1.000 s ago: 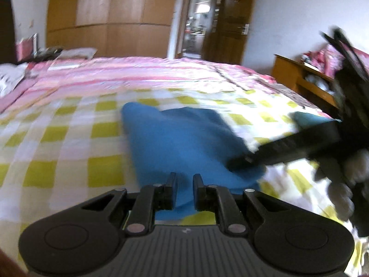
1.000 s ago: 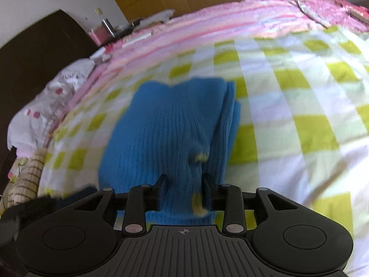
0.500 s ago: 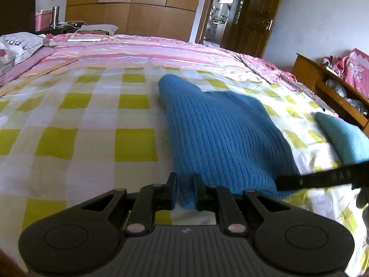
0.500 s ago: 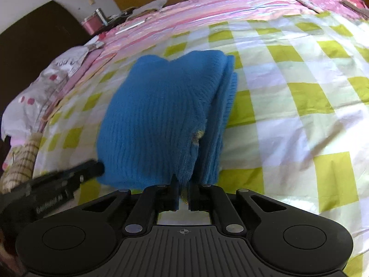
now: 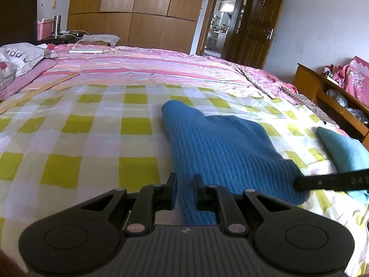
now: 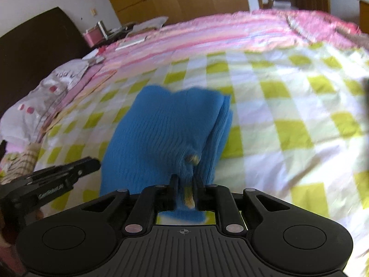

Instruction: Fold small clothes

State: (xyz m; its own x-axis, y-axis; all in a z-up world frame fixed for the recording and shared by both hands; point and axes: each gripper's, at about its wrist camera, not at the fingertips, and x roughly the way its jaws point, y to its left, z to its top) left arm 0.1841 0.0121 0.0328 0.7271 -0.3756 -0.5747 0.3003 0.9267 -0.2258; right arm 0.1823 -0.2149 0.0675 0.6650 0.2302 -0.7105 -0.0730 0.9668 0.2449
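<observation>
Your left gripper (image 5: pixel 185 184) clamps the near left corner of the blue knit garment (image 5: pixel 221 152), its fingers (image 5: pixel 171 185) pressed against the fabric on both sides. Your right gripper (image 6: pixel 185 183) pinches the near right corner of the same garment (image 6: pixel 166 133), jaws nearly together with knit bunched between them. The garment lies folded on the yellow-checked sheet (image 5: pixel 92 143), stacked layers showing along its right edge in the right wrist view. Just beyond its right side sits a teal folded cloth (image 5: pixel 341 150). Farther back you see the pink striped bedding (image 5: pixel 150 67), a pillow (image 5: pixel 18 56) at left, then the wooden wardrobe (image 5: pixel 138 11) and an open door (image 5: pixel 256 20).
</observation>
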